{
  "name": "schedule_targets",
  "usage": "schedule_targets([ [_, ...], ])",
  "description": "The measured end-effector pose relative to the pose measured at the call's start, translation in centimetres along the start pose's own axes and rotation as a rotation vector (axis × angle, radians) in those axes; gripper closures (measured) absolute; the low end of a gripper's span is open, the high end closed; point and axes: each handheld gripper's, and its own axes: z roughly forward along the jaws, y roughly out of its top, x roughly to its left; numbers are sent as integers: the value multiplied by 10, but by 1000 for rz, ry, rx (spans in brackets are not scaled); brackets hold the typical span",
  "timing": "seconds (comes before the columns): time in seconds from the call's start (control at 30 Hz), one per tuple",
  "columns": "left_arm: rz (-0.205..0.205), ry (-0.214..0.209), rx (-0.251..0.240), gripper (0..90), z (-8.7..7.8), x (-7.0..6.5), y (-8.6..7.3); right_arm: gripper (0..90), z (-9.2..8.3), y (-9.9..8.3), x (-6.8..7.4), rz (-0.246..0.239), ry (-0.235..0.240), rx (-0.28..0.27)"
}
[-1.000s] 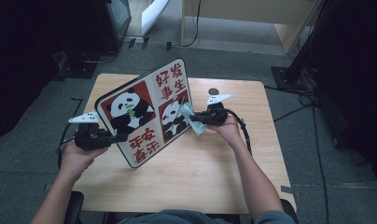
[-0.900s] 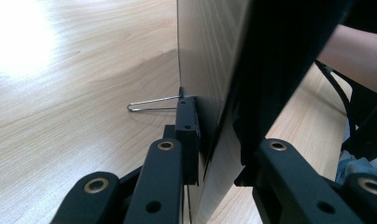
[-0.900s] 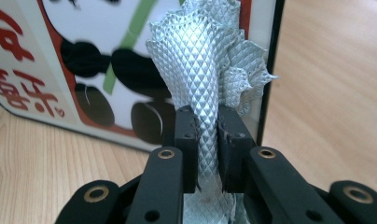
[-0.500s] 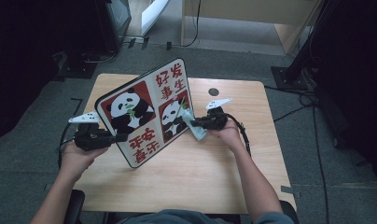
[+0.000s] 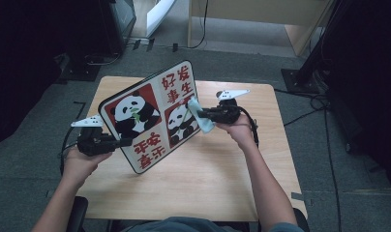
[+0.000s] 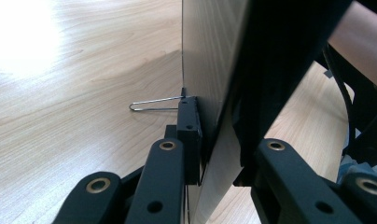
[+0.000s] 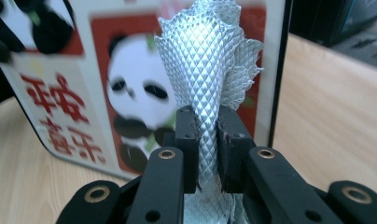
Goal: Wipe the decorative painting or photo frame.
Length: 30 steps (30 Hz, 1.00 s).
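Observation:
A framed panda picture (image 5: 152, 113) with red characters stands tilted on one corner on the wooden table (image 5: 208, 183). My left gripper (image 5: 120, 142) is shut on its lower left edge; in the left gripper view the jaws clamp the picture (image 6: 224, 93) edge-on, beside a wire stand (image 6: 154, 103) on its back. My right gripper (image 5: 199, 115) is shut on a pale blue-grey cloth (image 5: 199, 116) and holds it against the picture's front, near the small panda. The right gripper view has the quilted cloth (image 7: 200, 88) pinched between the pads, its top fanned out against the picture (image 7: 84, 93).
The table's far right corner (image 5: 261, 92) lies behind my right hand. Dark floor surrounds the table, with cables (image 5: 309, 104) at the right, dark equipment (image 5: 116, 24) at the back left and a wooden cabinet (image 5: 261, 14) behind.
My right gripper has lifted the cloth up the face of the picture. The left gripper and the picture have kept still.

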Motion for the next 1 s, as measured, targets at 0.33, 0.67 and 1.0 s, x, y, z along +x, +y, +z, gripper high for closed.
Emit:
schedule_targets([
  [0.33, -4, -2, -2, 789, 0, 1, 0, 814, -16, 57, 22, -41, -11, -97],
  [0.67, -2, -6, 1, 789, 0, 1, 0, 812, -10, 122, 39, -164, -48, -97],
  [1.0, -6, -22, 2, 787, 0, 3, 0, 812, 5, 138, 43, -190, -64, -51],
])
